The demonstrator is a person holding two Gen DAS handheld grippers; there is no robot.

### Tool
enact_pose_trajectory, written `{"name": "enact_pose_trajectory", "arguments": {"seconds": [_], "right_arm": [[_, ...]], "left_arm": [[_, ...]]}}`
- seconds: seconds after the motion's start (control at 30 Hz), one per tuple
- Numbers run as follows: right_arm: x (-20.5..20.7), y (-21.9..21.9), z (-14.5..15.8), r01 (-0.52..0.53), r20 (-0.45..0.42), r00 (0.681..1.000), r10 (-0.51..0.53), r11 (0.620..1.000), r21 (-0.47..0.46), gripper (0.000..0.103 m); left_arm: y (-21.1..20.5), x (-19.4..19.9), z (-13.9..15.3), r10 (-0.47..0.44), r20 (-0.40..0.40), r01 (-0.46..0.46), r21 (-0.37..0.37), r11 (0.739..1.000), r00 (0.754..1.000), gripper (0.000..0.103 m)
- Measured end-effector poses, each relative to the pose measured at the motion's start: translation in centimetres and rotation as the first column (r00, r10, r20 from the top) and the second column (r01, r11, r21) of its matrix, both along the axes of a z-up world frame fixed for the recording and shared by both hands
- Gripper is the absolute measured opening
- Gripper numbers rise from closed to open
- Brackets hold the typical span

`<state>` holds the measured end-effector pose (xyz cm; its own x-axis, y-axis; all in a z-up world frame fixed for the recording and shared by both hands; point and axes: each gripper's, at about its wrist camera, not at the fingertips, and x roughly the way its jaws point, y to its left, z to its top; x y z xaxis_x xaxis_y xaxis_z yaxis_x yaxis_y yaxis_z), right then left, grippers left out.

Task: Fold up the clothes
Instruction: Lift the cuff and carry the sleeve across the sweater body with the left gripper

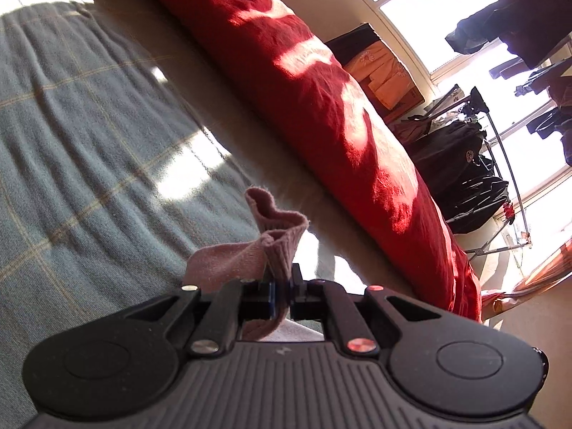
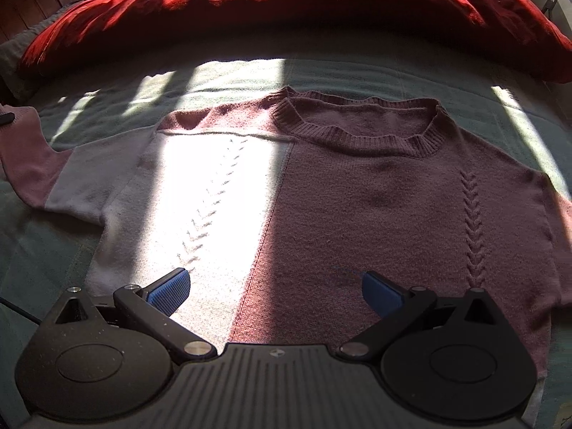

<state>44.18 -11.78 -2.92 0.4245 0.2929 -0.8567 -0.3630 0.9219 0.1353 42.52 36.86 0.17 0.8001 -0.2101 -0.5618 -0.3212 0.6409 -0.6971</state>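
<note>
A pink and pale knit sweater (image 2: 357, 193) lies spread flat, neckline far, on a grey-green checked blanket (image 2: 28, 250) covering a bed. The left gripper (image 1: 282, 293) is clamped on the ribbed sleeve cuff (image 1: 282, 236), lifted off the blanket at the sweater's left. The right gripper (image 2: 275, 287) hovers with jaws wide apart over the near hem. To fold well, the sleeve probably wants carrying across the chest, kept taut and laid flat. A red duvet (image 2: 286, 0) is bunched along the far side. Sun stripes the bed; dark clothes (image 1: 464, 164) hang on a rack by bright windows.
</note>
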Motion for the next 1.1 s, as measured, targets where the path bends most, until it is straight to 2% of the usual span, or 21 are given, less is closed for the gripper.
{"name": "enact_pose_trajectory", "arguments": {"seconds": [0.4,1.1], "right_arm": [[-0.3,-4.0,0.8,-0.004,0.009,1.0,0.004,0.999,0.048,0.103],[-0.3,-11.9,0.2,-0.019,-0.056,0.998,0.028,0.988,0.152,0.103]], "left_arm": [[-7.3,2.1,1.3,-0.07,0.023,0.07,-0.01,0.998,0.997,0.005],[-21.3,5.8,2.8,-0.197,0.045,0.199,-0.054,0.979,0.979,0.005]]}}
